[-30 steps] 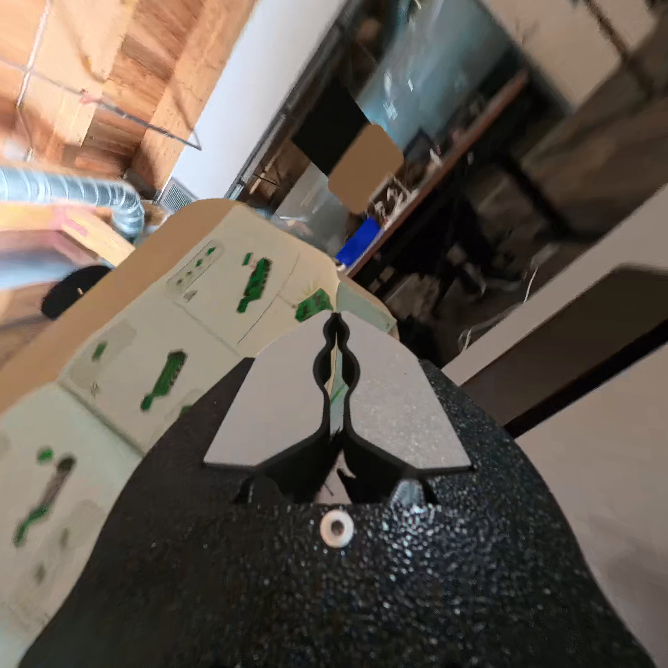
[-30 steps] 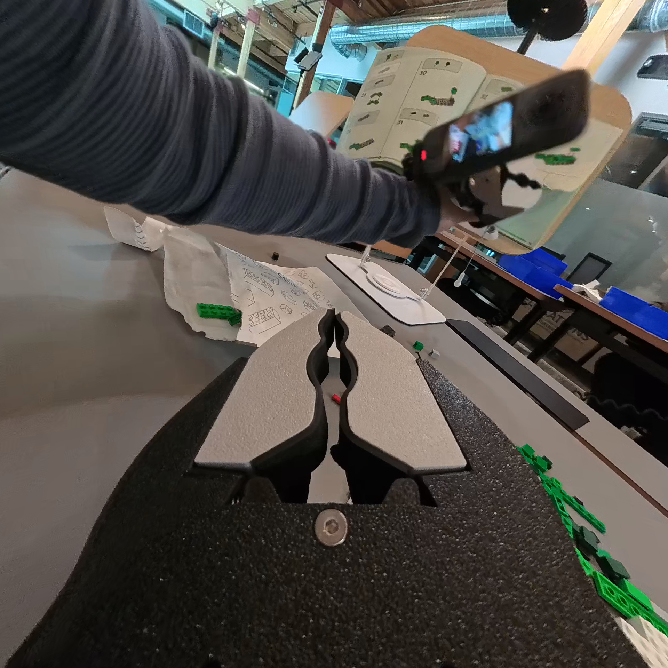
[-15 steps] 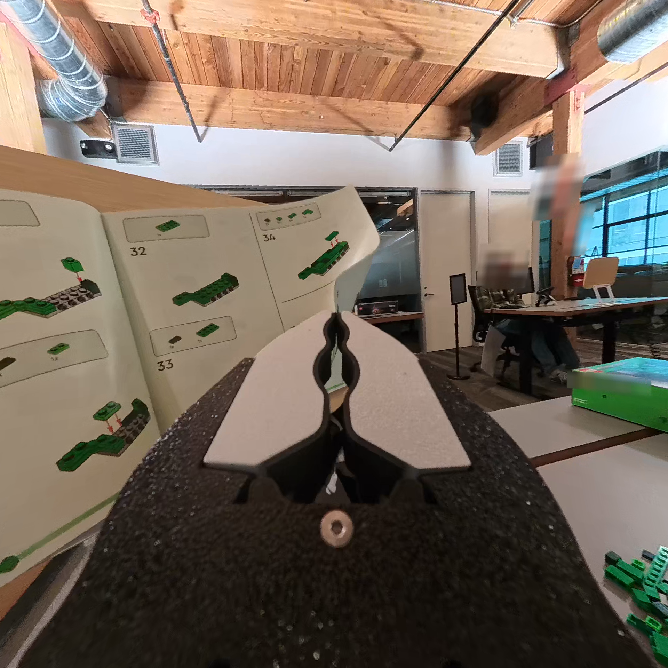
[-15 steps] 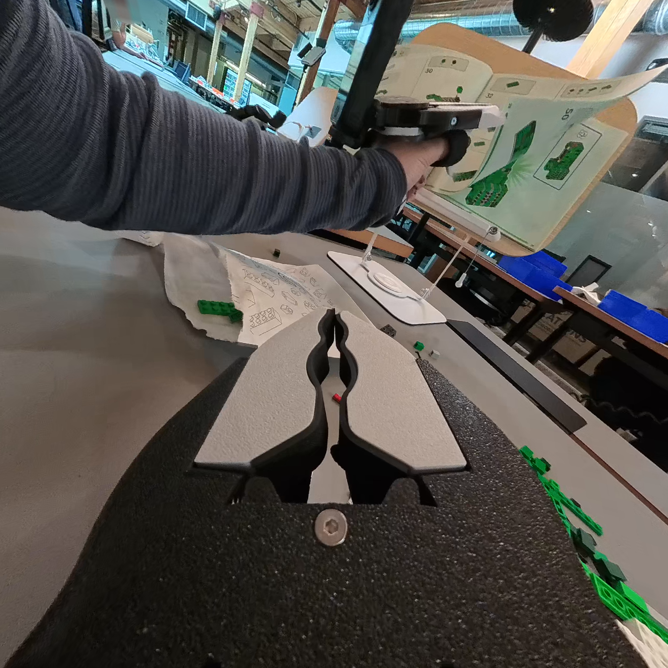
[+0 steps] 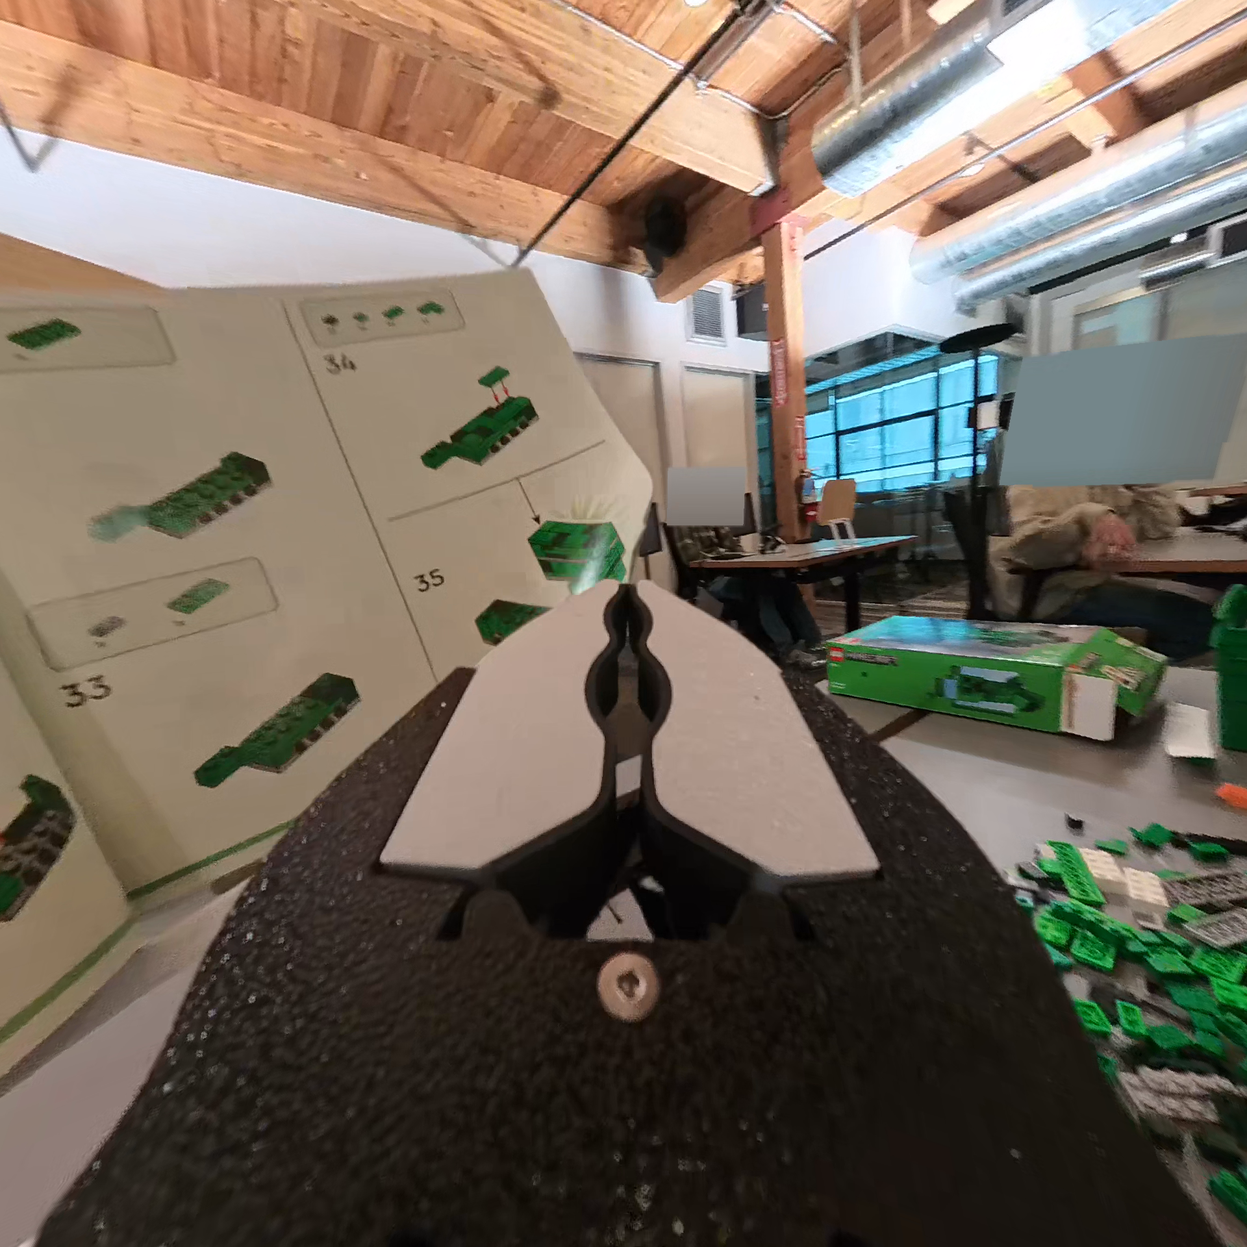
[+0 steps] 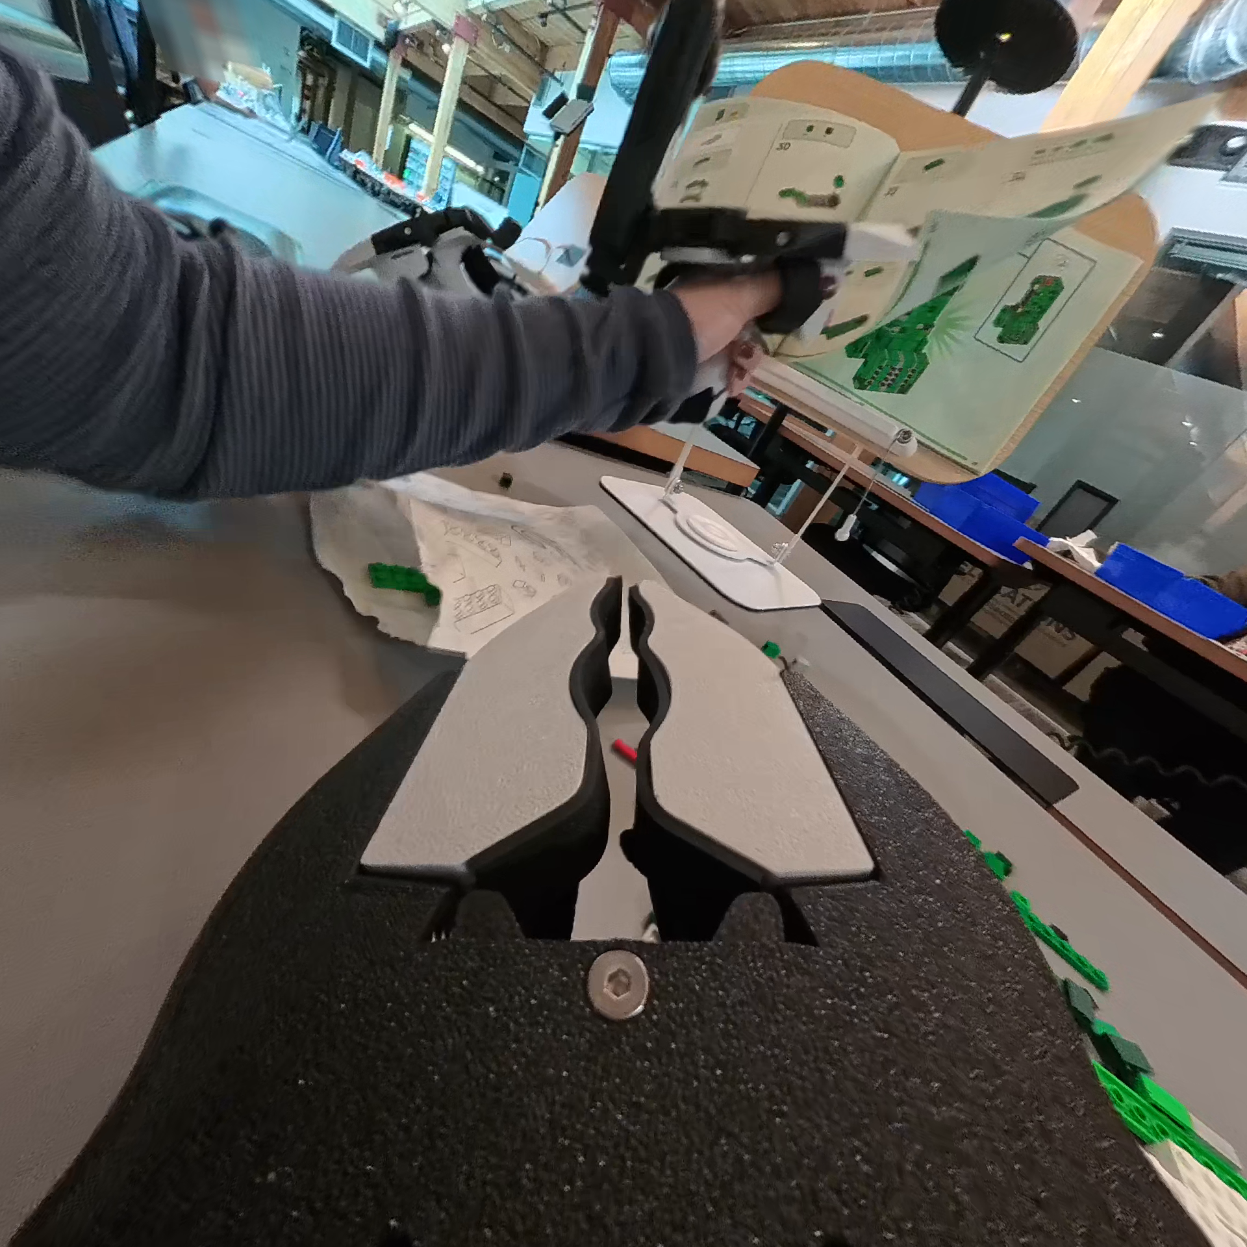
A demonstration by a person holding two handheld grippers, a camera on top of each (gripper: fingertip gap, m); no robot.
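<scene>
My left gripper (image 5: 627, 592) is shut on the edge of a page of an open brick-building instruction booklet (image 5: 270, 540). The page curves up beside the fingertips. In the right wrist view the left gripper (image 6: 877, 236), held by a hand in a grey striped sleeve (image 6: 337, 371), pinches that lifted page of the booklet (image 6: 945, 303), which rests on a wooden book stand (image 6: 796, 88). My right gripper (image 6: 624, 588) is shut and empty, low over the grey table (image 6: 135, 708), with a tiny red piece (image 6: 624, 750) on the table below its fingers.
The stand's white base plate (image 6: 708, 560) sits ahead of the right gripper. A crumpled printed sheet (image 6: 486, 560) carries a green brick (image 6: 403, 582). A pile of green, white and grey bricks (image 5: 1147, 945) and a green box (image 5: 992, 668) lie to the right. People sit at tables behind. The gap from one gripper's tips to the other's is roughly 30 centimetres.
The left gripper has levelled out and carried the pinched page across the booklet to the right, lifting it. The right gripper has stayed still and shut.
</scene>
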